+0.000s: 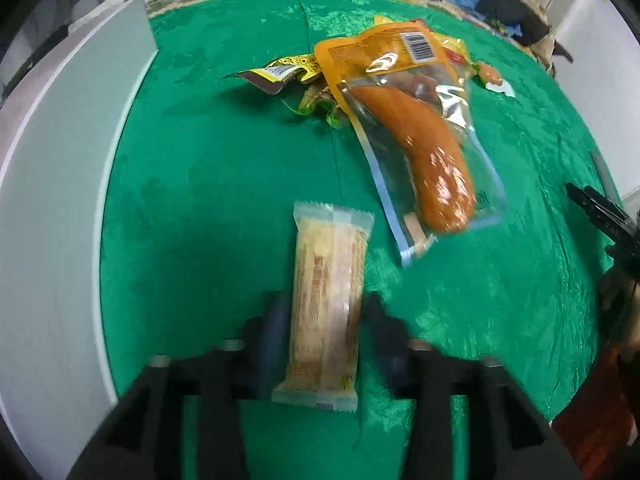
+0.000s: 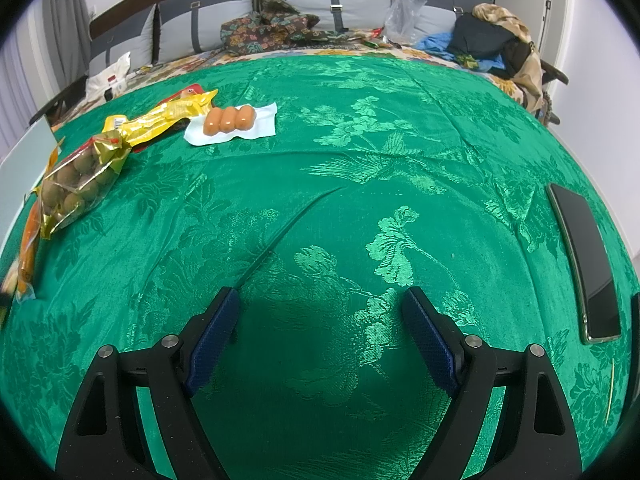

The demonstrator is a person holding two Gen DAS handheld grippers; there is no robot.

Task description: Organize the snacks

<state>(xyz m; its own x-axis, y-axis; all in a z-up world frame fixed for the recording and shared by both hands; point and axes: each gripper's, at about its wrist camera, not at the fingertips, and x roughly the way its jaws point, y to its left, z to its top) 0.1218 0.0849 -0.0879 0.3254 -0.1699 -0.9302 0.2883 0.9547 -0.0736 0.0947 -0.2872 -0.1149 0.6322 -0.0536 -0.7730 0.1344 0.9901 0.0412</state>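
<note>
Between the left claw's (image 1: 325, 320) blue pads lies a pale tan wafer bar in a clear wrapper (image 1: 326, 300), both pads at its sides, gripping it. Beyond sits an orange sausage in clear plastic (image 1: 420, 152). Right claw (image 2: 320, 308) gapes empty above green brocade cloth (image 2: 360, 140).

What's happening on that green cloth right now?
The left hand-held gripper has its fingers on either side of a pale wrapped snack bar; a firm grip isn't clear. The right hand-held gripper is open over bare green cloth. A sausage pack and yellow wrappers lie unsorted.
</note>
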